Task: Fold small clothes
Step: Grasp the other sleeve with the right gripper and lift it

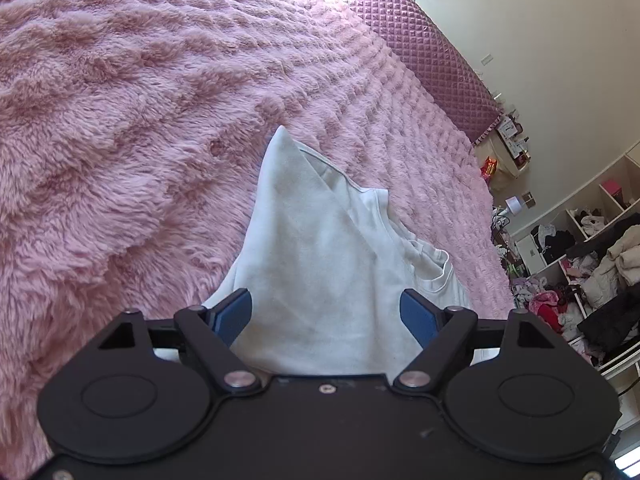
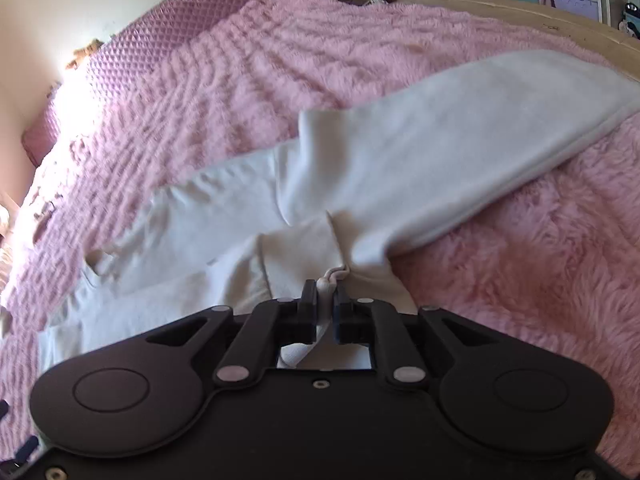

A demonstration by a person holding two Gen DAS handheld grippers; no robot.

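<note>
A small white garment lies on the fluffy pink blanket, one flap folded over to a point at its far end. My left gripper hangs over its near part, jaws wide apart, blue pads on either side of the cloth without pressing it. In the right wrist view the same white garment spreads across the blanket with a folded panel running to the right. My right gripper is shut on a bunched edge of the white cloth, which pokes up between its black fingers.
A quilted purple headboard runs along the bed's far side. Beyond the bed stand shelves and bins stuffed with clothes, a lamp and small clutter. A beige bed edge shows past the blanket in the right wrist view.
</note>
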